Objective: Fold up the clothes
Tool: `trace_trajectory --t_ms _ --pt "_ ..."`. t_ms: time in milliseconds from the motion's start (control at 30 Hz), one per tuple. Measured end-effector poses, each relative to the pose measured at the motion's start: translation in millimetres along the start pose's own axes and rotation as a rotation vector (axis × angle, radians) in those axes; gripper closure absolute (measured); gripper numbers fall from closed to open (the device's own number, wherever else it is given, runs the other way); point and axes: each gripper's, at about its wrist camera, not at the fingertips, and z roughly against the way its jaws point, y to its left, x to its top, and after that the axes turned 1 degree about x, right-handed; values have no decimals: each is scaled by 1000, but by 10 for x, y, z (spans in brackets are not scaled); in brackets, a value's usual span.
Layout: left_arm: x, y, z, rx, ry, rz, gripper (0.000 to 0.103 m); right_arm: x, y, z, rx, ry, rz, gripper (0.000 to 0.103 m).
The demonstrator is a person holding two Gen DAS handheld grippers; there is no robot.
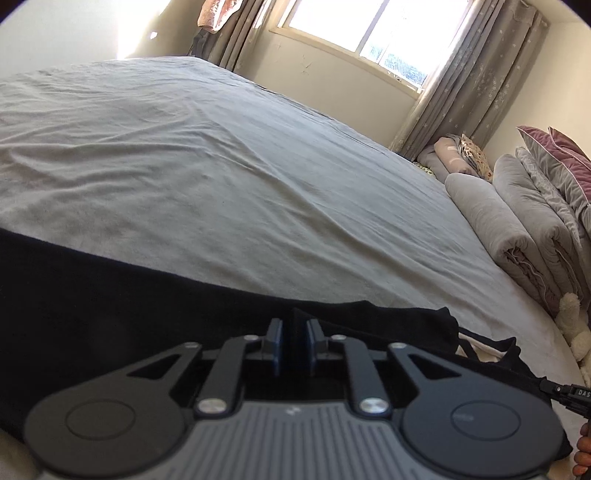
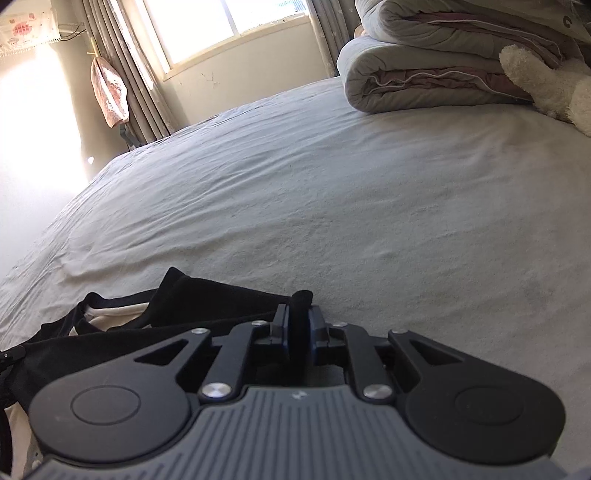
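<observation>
A black garment [image 1: 110, 295] lies along the near edge of the grey bed sheet [image 1: 221, 166], with a cream lining [image 1: 476, 350] showing at its right end. My left gripper [image 1: 294, 332] sits low over the garment's far hem. Its jaws stand a little apart, and a small peak of black cloth rises in the gap without being squeezed. In the right wrist view the same garment [image 2: 207, 295] spreads to the left. My right gripper [image 2: 298, 325] has a thick roll of its black edge filling the space between both pads, lifted just off the sheet [image 2: 332, 184].
Rolled grey quilts [image 1: 491, 221] and pillows are stacked along the bed's right side, with a white plush toy [image 2: 546, 85] beside them. A curtained window [image 1: 369, 26] is behind the bed. A person's fingers [image 1: 583, 446] show at the lower right edge.
</observation>
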Motion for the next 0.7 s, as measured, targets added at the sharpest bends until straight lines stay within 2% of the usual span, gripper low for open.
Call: trace_trajectory --t_ms 33,133,267,367,500,533,667,700 --pt "9 21 36 -13 15 14 61 5 8 39 -4 3 7 74" --pt "18 69 127 -52 73 49 56 -23 37 208 -4 20 21 70" --pt "-47 66 181 -99 147 66 55 -148 83 464 13 39 9 65" --pt "-123 44 213 -102 155 63 58 -271 93 603 28 43 -24 63" --pt "-176 38 233 -83 148 56 74 -416 77 649 28 49 -81 62" --pt "-184 37 239 -80 145 54 79 -443 87 636 20 54 -84 62" --pt "-196 40 270 -81 141 53 84 -532 158 600 -3 46 -40 62" --pt "-196 37 277 -84 141 54 85 -541 169 601 1 42 -25 69"
